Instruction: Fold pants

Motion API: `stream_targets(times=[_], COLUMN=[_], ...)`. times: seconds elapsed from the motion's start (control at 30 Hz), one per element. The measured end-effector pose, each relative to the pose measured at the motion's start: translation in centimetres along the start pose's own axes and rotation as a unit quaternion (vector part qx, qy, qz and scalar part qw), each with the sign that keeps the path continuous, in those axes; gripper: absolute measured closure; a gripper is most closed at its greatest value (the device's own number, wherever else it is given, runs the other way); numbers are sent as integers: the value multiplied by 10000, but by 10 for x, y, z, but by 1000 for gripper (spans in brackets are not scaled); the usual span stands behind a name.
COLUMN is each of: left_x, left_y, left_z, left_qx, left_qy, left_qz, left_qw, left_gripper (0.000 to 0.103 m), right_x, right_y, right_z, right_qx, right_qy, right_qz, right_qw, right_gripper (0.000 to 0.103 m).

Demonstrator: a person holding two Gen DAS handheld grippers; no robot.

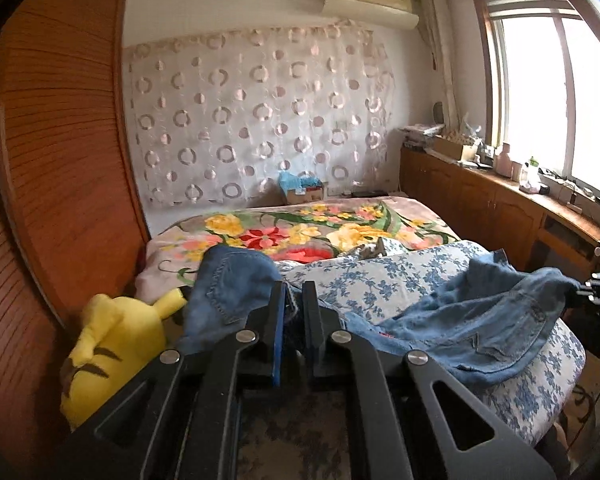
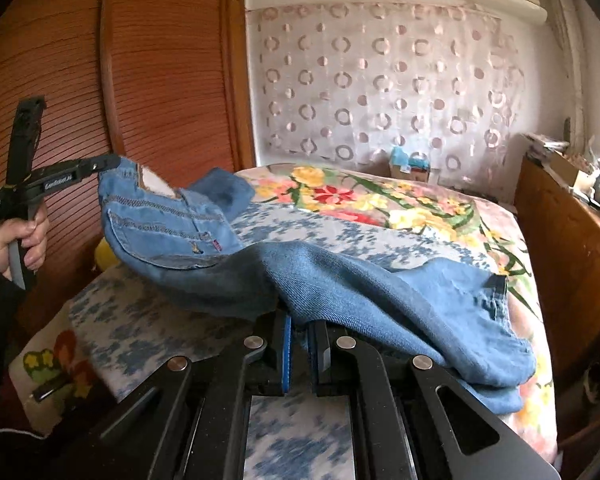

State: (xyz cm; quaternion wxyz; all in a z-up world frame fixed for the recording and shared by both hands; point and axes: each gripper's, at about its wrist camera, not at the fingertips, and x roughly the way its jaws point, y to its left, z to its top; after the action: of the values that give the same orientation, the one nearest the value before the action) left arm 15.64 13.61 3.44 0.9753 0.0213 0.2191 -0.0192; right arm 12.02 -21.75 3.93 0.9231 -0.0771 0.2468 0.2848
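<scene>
Blue denim pants (image 1: pixel 480 320) hang lifted over the bed, stretched between both grippers. In the left wrist view my left gripper (image 1: pixel 294 292) is shut on a bunch of denim, and a fold of the pants rises to its left. My right gripper (image 1: pixel 580 292) shows at the right edge, where the fabric ends. In the right wrist view my right gripper (image 2: pixel 303 326) is shut on the pants (image 2: pixel 360 280), whose cloth drapes over its fingers. My left gripper (image 2: pixel 114 162), held by a hand (image 2: pixel 20 240), pinches the waistband end, back pocket facing me.
A bed carries a blue floral sheet (image 1: pixel 380 276) and a bright flowered blanket (image 1: pixel 300 228). A yellow plush toy (image 1: pixel 112 344) lies at the bed's left edge beside wooden wardrobe doors (image 1: pixel 60 160). A wooden cabinet (image 1: pixel 480 204) with clutter runs under the window at right.
</scene>
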Motion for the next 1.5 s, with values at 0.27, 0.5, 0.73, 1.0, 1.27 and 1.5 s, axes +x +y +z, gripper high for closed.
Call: stream_targets(times=[0.27,0.5,0.73,1.0,1.27,1.5], left_x=[-46,-45,-47,-63,-60,-35], left_y=[32,37,31,14,-12,-50], left_z=[-51,-115,-134,-122,-113,-114], left_qx=[-262,-493,-500,-267,-135,-19], left_qy=[166,728,914,642,514,590], left_qz=[143,143,-14,-174,-400,-722], left_qw=[9994,9960,9946,9974,9978,9956], left_gripper=[95,95,94,75,26,24], right_x=[-25,-7,-6,-40,-55,-55], right_y=[21,17,8,17,-13,-45], right_z=[-36,-67,-71,-69,-77,-86], right_qx=[7,356,426,593,834,1108], right_qy=[118,621,715,409,230,131], right_qz=[355,440,402,-10,-460,-812], right_qw=[9993,9965,9957,9974,9952,9904], right_gripper=[97,96,91,76,69,65])
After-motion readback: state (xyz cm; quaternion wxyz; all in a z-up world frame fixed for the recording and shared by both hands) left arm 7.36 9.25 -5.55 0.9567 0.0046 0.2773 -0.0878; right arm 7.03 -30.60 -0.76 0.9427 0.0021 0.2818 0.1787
